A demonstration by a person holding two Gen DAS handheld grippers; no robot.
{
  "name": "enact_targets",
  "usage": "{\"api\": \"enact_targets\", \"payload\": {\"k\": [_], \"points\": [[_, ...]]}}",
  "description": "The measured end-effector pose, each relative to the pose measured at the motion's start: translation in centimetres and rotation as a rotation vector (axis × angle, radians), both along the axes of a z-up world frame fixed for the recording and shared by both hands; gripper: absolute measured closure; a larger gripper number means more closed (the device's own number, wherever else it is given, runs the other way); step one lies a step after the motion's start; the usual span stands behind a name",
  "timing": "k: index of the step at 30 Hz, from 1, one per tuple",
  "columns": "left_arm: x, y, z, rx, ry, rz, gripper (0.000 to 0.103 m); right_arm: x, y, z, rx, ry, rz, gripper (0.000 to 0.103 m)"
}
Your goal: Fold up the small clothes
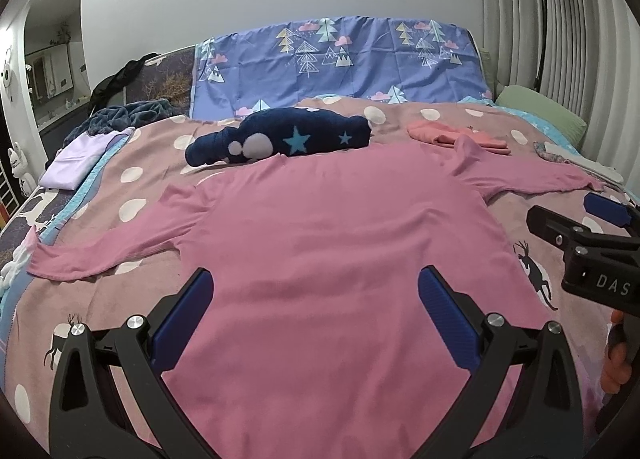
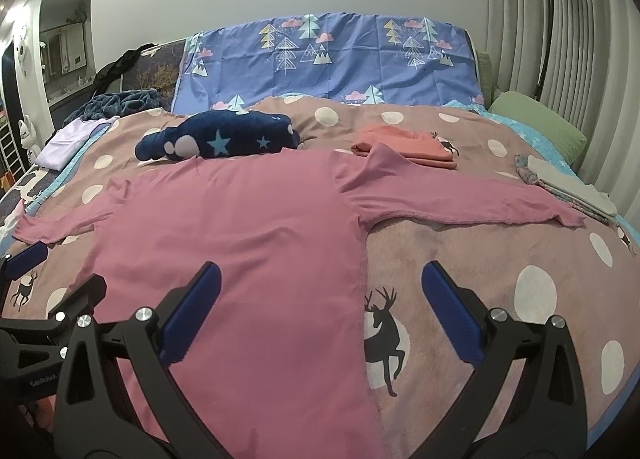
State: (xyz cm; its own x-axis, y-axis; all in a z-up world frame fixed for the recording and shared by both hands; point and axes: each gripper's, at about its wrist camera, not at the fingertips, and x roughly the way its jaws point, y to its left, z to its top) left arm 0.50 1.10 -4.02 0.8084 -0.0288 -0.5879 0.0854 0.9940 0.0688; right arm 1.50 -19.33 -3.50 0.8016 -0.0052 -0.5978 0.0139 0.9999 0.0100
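Left wrist view is looking along the left hand-held gripper (image 1: 314,313), whose jaws are standing wide apart and gripping nothing, hovering over the lower body of a pink long-sleeved shirt (image 1: 340,243). The shirt is lying flat on the bed blanket (image 1: 520,123), a brownish-pink cover with white dots and deer silhouettes, with its sleeves spreading out toward 9 and 3 o'clock. At 3 o'clock in this view the right hand-held gripper (image 1: 568,219) is showing from the side, just beyond the shirt's right edge.

In the right wrist view the right hand-held gripper (image 2: 320,313) is also gaping wide and carrying nothing; its left finger is sitting over the shirt (image 2: 240,227) and its right finger over bare blanket (image 2: 460,251), so the shirt's side seam is running between them beside a printed deer (image 2: 386,339). The left hand-held gripper (image 2: 52,271) is peeking in at 9 o'clock.

Beyond the shirt's collar, toward 12 o'clock, a navy starred fleece bundle (image 2: 218,137) is lying just against the top edge. A folded coral garment (image 2: 404,147) is sitting at about 1 o'clock, touching the right shoulder. A folded lilac piece (image 2: 70,139) is resting at 10 o'clock near the bed's edge, and a small folded stack (image 2: 568,183) at 2 o'clock near the right cuff. A blue tree-print sheet (image 2: 328,55) is draping the headboard.
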Motion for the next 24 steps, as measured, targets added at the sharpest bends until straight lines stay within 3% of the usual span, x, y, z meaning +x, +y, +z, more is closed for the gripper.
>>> {"api": "enact_targets", "payload": {"k": [24], "points": [[-0.22,-0.29,-0.72,-0.009,0.018,-0.024,0.001,-0.4,0.15,-0.58,0.013,-0.003,-0.011,0.002]]}}
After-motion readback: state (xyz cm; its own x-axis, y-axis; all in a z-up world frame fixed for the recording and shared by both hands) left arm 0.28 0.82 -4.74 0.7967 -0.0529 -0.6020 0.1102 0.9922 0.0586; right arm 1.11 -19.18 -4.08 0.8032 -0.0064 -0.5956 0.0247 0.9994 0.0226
